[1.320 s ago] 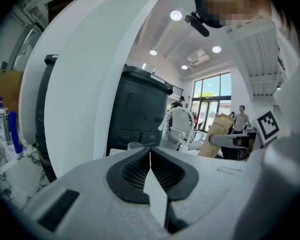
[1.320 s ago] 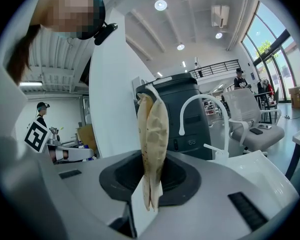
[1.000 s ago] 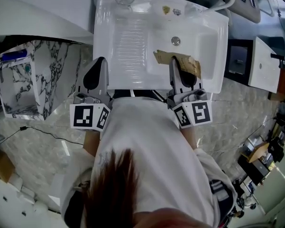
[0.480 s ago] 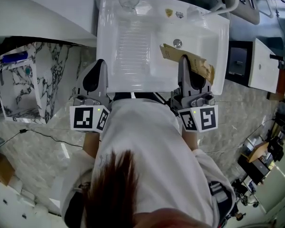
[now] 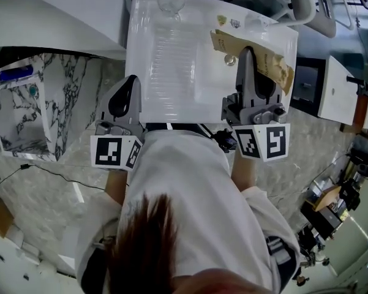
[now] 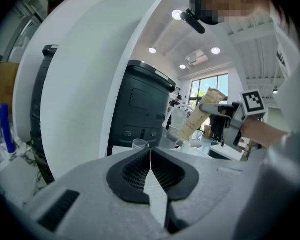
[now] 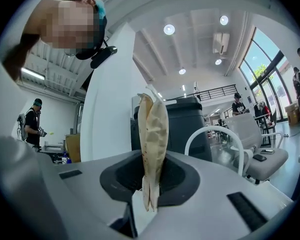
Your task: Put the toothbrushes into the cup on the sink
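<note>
So the brown paper packet (image 7: 153, 134) is pinched edge-on between the pads of my right gripper (image 7: 150, 184), poking up well past the tips. From the head view it sits crosswise, sticking out left and right of the jaws, over the far right part of the sink (image 5: 171, 60). The clear cup (image 5: 170, 0) stands on the sink's far left rim, well apart from the packet. My left gripper (image 5: 130, 81) is at the near edge, jaws pressed together on nothing.

Marble-patterned stand (image 5: 67, 97), white chair (image 7: 249, 134), dark grey bin (image 6: 140, 104)
</note>
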Action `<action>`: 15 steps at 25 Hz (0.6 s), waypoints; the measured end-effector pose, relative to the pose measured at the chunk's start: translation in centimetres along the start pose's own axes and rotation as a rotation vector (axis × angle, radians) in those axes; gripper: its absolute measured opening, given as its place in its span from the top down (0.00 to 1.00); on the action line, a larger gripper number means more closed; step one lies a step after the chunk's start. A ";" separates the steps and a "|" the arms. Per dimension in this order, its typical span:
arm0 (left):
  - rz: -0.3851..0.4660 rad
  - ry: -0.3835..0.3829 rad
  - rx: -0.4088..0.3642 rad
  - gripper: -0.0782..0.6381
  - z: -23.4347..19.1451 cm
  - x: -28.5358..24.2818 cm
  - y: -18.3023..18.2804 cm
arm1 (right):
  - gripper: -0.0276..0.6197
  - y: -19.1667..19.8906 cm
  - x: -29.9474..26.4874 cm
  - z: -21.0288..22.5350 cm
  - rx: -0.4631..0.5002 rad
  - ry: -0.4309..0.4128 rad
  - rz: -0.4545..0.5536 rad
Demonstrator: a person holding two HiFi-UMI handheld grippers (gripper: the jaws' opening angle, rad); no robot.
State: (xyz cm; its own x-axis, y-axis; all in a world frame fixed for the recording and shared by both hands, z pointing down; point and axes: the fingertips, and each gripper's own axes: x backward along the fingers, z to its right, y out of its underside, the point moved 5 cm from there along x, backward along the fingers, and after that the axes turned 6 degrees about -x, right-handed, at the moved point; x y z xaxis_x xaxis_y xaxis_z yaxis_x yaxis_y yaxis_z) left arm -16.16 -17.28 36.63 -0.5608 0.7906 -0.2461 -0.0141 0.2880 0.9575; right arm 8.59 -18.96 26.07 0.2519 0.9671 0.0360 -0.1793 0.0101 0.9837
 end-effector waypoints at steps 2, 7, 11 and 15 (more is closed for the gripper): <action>-0.007 0.004 0.005 0.87 -0.1 -0.4 0.3 | 0.86 -0.2 -1.2 0.2 0.006 -0.004 0.015; -0.015 0.006 0.024 0.87 -0.5 -1.2 1.0 | 0.87 -0.4 -4.3 0.0 0.012 -0.029 0.045; -0.028 0.005 0.023 0.87 -0.8 -1.9 1.3 | 0.87 -0.1 -6.8 -0.2 0.016 -0.057 0.049; -0.040 0.006 0.041 0.87 -1.1 -2.6 1.5 | 0.87 0.7 -9.2 -0.3 0.010 -0.075 0.048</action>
State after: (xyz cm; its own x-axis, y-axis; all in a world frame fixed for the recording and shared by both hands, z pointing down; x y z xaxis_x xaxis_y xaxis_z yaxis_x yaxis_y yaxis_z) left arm -15.63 -19.45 38.90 -0.5654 0.7749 -0.2826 -0.0024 0.3411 0.9400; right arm 5.81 -27.76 26.35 0.3141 0.9446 0.0956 -0.1832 -0.0385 0.9823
